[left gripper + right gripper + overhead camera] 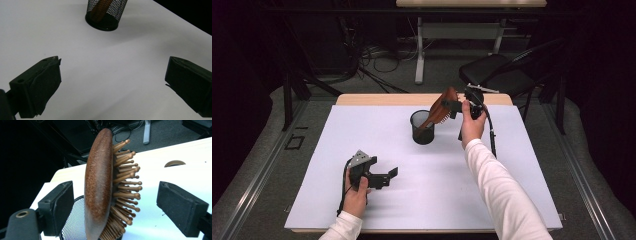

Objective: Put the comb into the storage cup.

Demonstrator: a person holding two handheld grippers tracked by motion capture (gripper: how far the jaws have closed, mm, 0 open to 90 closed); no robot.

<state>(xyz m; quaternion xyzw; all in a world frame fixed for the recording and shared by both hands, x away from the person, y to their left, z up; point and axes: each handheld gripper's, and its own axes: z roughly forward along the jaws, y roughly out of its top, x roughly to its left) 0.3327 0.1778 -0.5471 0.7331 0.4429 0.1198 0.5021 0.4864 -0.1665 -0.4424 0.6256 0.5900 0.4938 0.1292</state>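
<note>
A brown wooden hairbrush stands handle-down in a black mesh cup at the back middle of the white table, leaning right. My right gripper reaches in from the right at the brush head. In the right gripper view the brush stands between the two pads with a gap on each side, bristles toward the right pad, above the cup. My left gripper rests near the front left, open and empty. From the left gripper, the cup with the brush handle inside lies ahead.
A white sheet covers most of the wooden table. A black chair and a desk frame stand behind the table. A round cable hole is set in the wooden strip.
</note>
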